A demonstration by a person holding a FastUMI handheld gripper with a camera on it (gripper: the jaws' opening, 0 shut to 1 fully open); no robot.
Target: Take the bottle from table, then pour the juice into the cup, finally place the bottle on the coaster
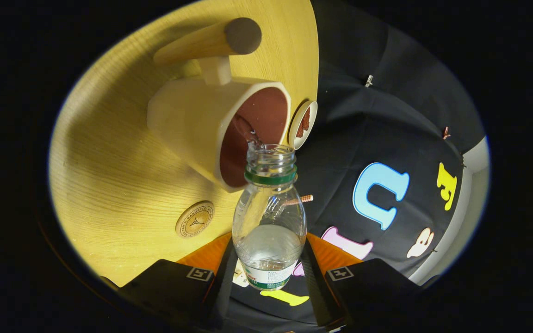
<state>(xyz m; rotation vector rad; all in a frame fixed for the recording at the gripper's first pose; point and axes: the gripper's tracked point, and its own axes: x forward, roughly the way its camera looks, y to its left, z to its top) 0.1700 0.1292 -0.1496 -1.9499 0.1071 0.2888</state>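
The pale wood worktop [109,162] fills the ground behind everything, seen tipped over because your claw is rolled to one side. On it stands the cream cup [192,125], the largest thing near the bottle, with a reddish-brown inside and a long wooden handle [206,44] ending in a dark tip on the side away from the bottle. Your claw [269,268] grips the clear plastic bottle [269,222] at its lower body, a finger pressed against each side just above the label band. The bottle is tilted toward the cup, its uncapped mouth with a green neck ring [270,178] sitting right at the cup's rim, over the opening. A little clear liquid pools in the bottle's lower part, nearest your fingers. Beside the cup, at the worktop's edge, a small white dish [302,125] holds something brown. On the bottle's near side of the cup, a round wooden coaster [195,219] with a stamped emblem lies flat on the worktop, apart from the cup and bare.
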